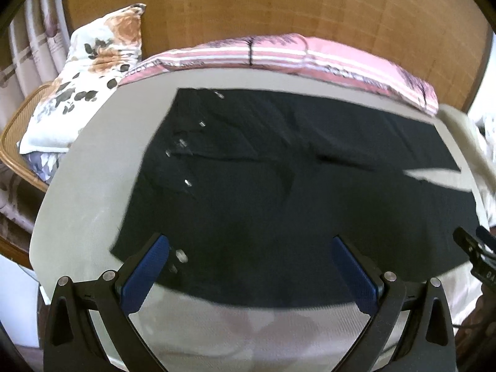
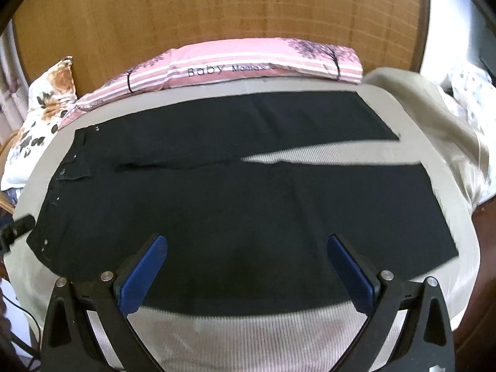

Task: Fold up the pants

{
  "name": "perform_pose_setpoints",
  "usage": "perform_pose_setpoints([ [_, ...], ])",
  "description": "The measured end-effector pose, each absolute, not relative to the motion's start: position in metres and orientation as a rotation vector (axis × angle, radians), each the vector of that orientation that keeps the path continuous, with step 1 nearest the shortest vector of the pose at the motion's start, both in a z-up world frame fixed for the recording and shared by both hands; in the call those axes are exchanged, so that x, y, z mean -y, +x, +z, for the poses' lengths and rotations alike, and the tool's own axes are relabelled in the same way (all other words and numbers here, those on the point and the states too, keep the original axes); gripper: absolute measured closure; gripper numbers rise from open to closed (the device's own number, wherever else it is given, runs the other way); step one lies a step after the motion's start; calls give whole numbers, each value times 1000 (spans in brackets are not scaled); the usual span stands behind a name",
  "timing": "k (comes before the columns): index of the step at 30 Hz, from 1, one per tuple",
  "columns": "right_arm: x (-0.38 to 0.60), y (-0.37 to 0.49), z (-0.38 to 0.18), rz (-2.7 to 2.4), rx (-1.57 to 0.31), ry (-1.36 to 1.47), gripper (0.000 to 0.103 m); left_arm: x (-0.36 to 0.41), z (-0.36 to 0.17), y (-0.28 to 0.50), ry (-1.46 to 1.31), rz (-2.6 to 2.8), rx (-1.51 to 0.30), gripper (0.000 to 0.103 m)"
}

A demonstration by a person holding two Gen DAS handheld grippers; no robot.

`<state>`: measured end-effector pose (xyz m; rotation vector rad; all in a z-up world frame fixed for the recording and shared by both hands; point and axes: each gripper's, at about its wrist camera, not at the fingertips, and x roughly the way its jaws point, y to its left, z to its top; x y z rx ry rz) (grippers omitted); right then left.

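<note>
Across the beige bed cover lie the black pants, spread flat with the waistband and its metal studs toward the left and the two legs running off to the right, a thin wedge of the cover showing between them near the hems. Both tongs hang above the near edge of the cloth with nothing in them: the left gripper stands released, its blue pads spread wide over the waist end, and the right gripper is likewise wide apart over the near leg, neither one touching the fabric as far as these views show. Behind the pants a pink striped pillow rests against the wooden headboard, and a floral pillow leans at the far left. By my judgement the folding has not yet begun; the garment is laid out and the hands are placing themselves for the first fold, most likely bringing one leg over the other along the length. That next move calls for each gripper to come down on the near long edge, one by the waistband and one well along the leg, to pinch only the near leg's layers, and to lift together so the cloth carries over evenly without dragging the far leg askew.
</note>
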<state>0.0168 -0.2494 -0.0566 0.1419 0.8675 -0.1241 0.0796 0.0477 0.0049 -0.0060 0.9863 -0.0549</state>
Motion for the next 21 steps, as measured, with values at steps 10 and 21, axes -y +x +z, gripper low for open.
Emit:
perform_pose_setpoints([
  [10, 226, 92, -64, 60, -950, 154, 0, -139, 7, 178, -128, 19, -968, 13],
  [21, 192, 160, -67, 58, -905, 64, 0, -194, -42, 285, -349, -165, -996, 43],
])
